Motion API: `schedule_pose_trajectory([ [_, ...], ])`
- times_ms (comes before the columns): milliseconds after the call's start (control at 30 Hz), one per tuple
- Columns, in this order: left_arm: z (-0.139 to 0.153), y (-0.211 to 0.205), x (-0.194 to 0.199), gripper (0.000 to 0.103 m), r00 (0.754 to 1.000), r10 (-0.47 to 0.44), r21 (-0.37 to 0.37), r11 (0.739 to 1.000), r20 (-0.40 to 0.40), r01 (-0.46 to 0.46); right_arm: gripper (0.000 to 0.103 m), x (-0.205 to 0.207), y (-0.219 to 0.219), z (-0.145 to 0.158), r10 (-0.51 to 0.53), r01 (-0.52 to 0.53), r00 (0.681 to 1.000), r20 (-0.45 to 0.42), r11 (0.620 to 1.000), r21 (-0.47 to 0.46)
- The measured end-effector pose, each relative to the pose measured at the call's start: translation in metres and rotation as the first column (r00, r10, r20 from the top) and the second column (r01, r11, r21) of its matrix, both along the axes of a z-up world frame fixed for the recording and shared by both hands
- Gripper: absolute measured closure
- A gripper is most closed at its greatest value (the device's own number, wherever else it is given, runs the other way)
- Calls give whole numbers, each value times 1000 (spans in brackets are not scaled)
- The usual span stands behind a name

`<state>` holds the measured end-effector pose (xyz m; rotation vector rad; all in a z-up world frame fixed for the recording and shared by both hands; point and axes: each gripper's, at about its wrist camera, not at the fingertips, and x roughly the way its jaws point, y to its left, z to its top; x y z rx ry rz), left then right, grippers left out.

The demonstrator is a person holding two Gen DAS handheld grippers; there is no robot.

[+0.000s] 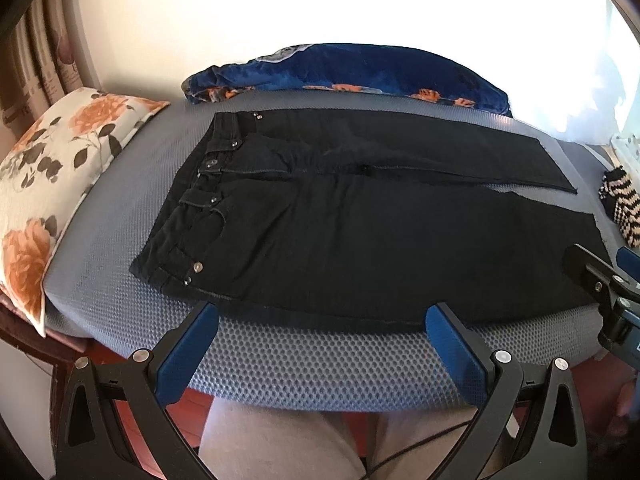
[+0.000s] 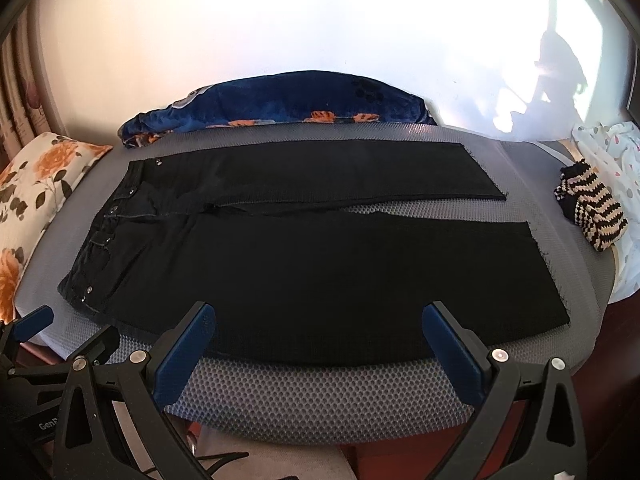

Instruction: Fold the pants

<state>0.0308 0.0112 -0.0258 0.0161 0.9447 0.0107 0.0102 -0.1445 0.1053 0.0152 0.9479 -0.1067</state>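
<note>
Nearest the cameras, the left gripper (image 1: pixel 322 322) and the right gripper (image 2: pixel 318 322) both hover at the front edge of the grey mattress (image 2: pixel 320 392), fingers spread wide apart and holding nothing. Just beyond them the black pants (image 2: pixel 304 272) lie flat and full length, waistband to the left, hems to the right, the two legs side by side with a narrow gap between. No fold looks made yet, so the whole job appears ahead. Behind lies a blue blanket (image 2: pixel 280 104).
</note>
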Motion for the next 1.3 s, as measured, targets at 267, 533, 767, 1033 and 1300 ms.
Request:
schedule_pose_trajectory([
  [267, 1, 5, 25, 0, 1000, -4, 2, 1000, -2, 4, 0, 25, -2, 2, -2, 2, 1000, 0, 1000, 5],
  [533, -6, 15, 62, 0, 1000, -19, -6, 1000, -21, 19, 0, 61, -8, -2, 4, -4, 1000, 18, 1000, 7],
  [767, -1, 54, 125, 6, 1000, -8, -41, 999, 20, 9, 0, 103, -15, -6, 61, -62, 995, 81, 998, 3],
  [1033, -4, 139, 222, 28, 1000, 16, -211, 977, -4, -17, 0, 175, -18, -24, 91, -91, 996, -1, 995, 37],
  [1300, -38, 220, 319, 55, 996, -13, -467, 884, -90, -31, 0, 231, -4, -57, 140, -126, 988, -72, 976, 176],
])
